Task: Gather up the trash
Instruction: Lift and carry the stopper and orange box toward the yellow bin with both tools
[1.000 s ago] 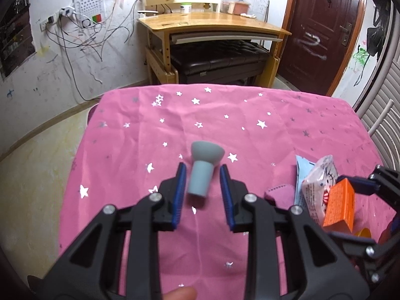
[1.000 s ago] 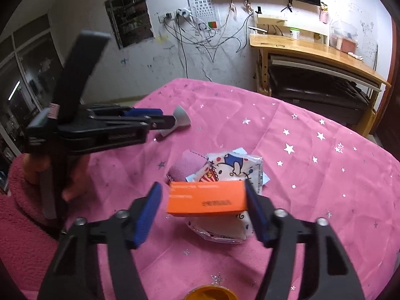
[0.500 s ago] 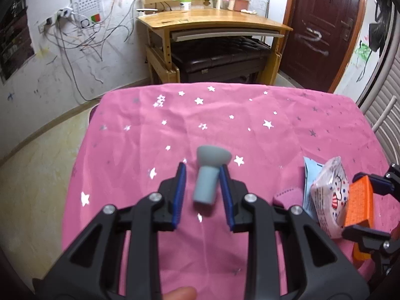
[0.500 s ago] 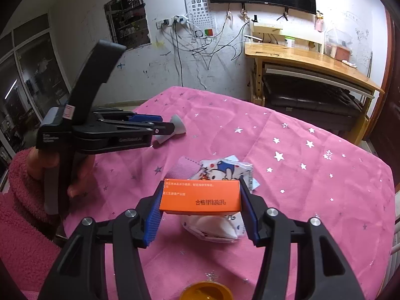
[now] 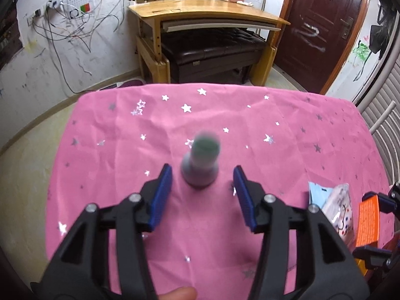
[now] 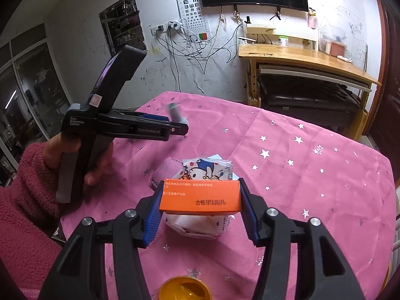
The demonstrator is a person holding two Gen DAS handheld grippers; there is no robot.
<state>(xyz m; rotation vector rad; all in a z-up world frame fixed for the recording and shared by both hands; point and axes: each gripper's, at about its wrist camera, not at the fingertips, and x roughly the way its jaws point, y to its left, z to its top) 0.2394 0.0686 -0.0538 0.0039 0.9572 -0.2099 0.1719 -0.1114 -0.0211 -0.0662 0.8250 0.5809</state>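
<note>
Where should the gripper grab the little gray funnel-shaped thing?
Best guess: pinch the narrow stem of the gray funnel-shaped thing, not its flared end, which is wider and sloped, so the fingers could slip. Come from the near side with the left gripper, whose fingers are open on either side. The thing is blurred, so its exact pose is unclear.

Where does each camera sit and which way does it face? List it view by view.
Left wrist: on the left gripper, facing along its open fingers over the pink starred tablecloth at a blurred grey plastic stopper; a fingertip shows.
Right wrist: on the right gripper, shut on an orange cardboard box; the left hand shows.
Shared: stopper, box, tablecloth.
</note>
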